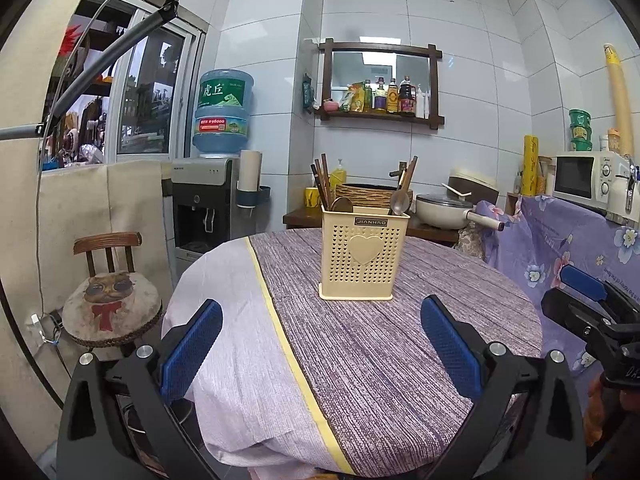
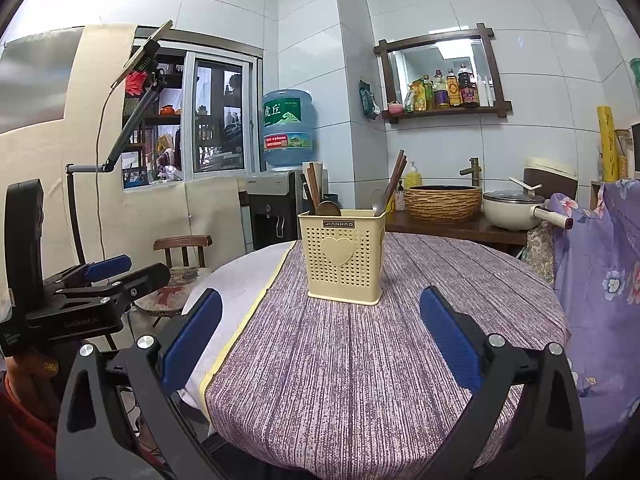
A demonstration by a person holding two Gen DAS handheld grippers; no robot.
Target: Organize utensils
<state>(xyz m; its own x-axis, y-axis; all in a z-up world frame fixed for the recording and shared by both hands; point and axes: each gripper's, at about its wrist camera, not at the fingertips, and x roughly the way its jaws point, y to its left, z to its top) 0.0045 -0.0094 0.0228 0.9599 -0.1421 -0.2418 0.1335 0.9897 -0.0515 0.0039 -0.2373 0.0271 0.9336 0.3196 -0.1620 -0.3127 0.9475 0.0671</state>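
Hidden in caddy: lower parts of all utensils, screened by the perforated cream wall of the utensil caddy (image 1: pixel 365 256); only tops visible above the rim.
Hard to make out: exact count of the dark chopsticks (image 1: pixel 321 179); bunched at the left compartment, overlapping.
Cut off: near edge of the round table (image 1: pixel 400 360), covered below by the gripper bodies in both wrist views.
Caddy position: upright on the purple striped cloth, toward the far side of the table, heart emblem facing the cameras.
Caddy contents, left side: wooden spoon (image 1: pixel 341 204) bowl-up beside the chopsticks.
Caddy contents, right side: metal spoon (image 1: pixel 400 202) bowl-up, wooden handles leaning behind.
Left gripper (image 1: pixel 321 354): jaws spread wide, blue pads well apart, nothing between, touching nothing; above the table's near edge, well short of the caddy.
Right gripper (image 2: pixel 321 343): jaws equally wide, empty, no contact; also short of the caddy.
Cross views: each gripper partly visible at the edge of the other's view, pads parted.
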